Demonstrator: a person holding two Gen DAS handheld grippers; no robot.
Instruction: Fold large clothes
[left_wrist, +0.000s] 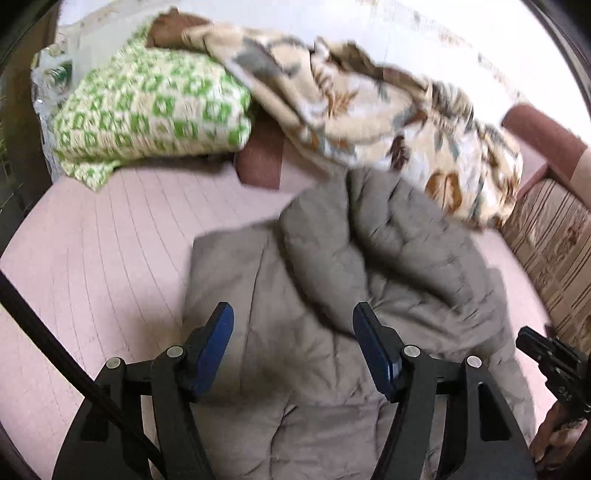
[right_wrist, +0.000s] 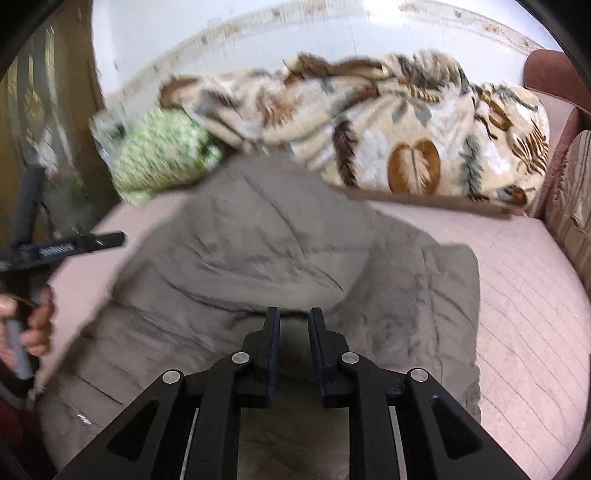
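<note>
A large grey quilted jacket (left_wrist: 332, 280) lies rumpled on the pink quilted bed (left_wrist: 103, 266); it also shows in the right wrist view (right_wrist: 258, 243). My left gripper (left_wrist: 293, 321) hovers over the jacket's near part, jaws wide apart and empty. My right gripper (right_wrist: 293, 325) is over the jacket's near edge; its jaws stand a narrow gap apart with grey fabric seen between them, and whether they pinch it is unclear. The right gripper's body also shows at the right edge of the left wrist view (left_wrist: 554, 362).
A green-and-white patterned bundle (left_wrist: 147, 107) and a beige leaf-print blanket (left_wrist: 388, 118) are piled at the far side, against a white wall. A striped cushion (left_wrist: 554, 236) and maroon armrest (left_wrist: 543, 136) stand at the right. The left gripper's handle (right_wrist: 55, 247) and hand show at left.
</note>
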